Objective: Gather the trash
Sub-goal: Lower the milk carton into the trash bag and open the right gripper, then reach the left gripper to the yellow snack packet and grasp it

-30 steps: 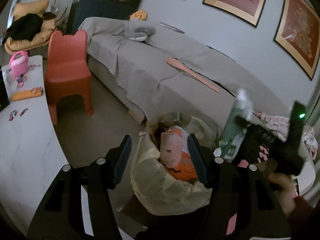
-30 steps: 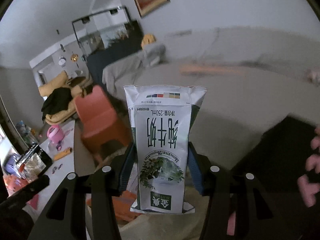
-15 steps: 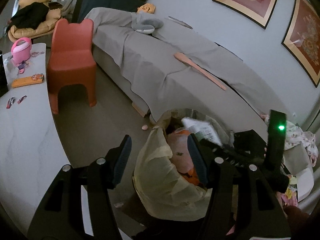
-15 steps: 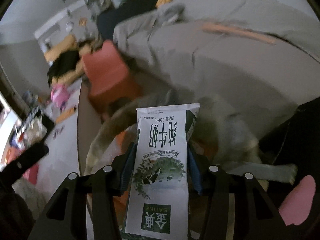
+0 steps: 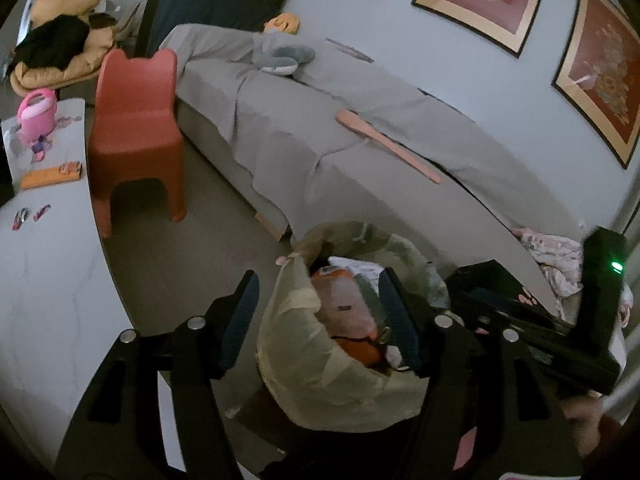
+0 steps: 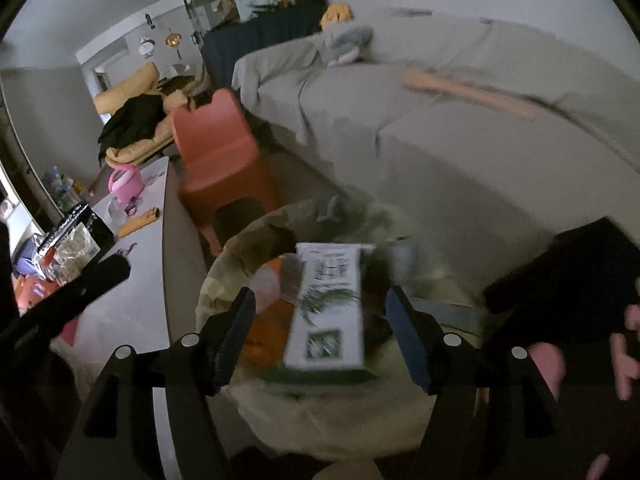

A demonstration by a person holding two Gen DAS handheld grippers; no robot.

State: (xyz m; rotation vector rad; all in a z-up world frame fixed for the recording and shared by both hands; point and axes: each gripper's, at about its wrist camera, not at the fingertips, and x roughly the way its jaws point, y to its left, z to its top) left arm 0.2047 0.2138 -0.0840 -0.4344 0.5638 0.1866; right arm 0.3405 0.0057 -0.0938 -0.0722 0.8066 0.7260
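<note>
- Carton (image 6: 326, 312) of milk lies in the mouth of the yellowish trash bag (image 6: 224, 276), on top of orange rubbish, its long axis running away from the right wrist camera, green logo end nearest, blurred.
- Right gripper (image 6: 320, 332) hangs over it with its fingers (image 6: 236, 328) spread wide on either side, touching nothing.
- Left gripper (image 5: 318, 312) is open too, its fingers (image 5: 240, 316) straddling the bag's near rim (image 5: 288, 320), not pinching it as far as I can see.
- Left view catches only a pale sliver of carton (image 5: 360, 270) among the orange trash, plus the right tool's black body (image 5: 560, 332) with a green light.
- Right view alone shows the carton's printed face and the cluttered end of the white bench (image 6: 140, 280).
- Red chair (image 5: 136, 132) and grey bed (image 5: 360, 148) stand behind.
</note>
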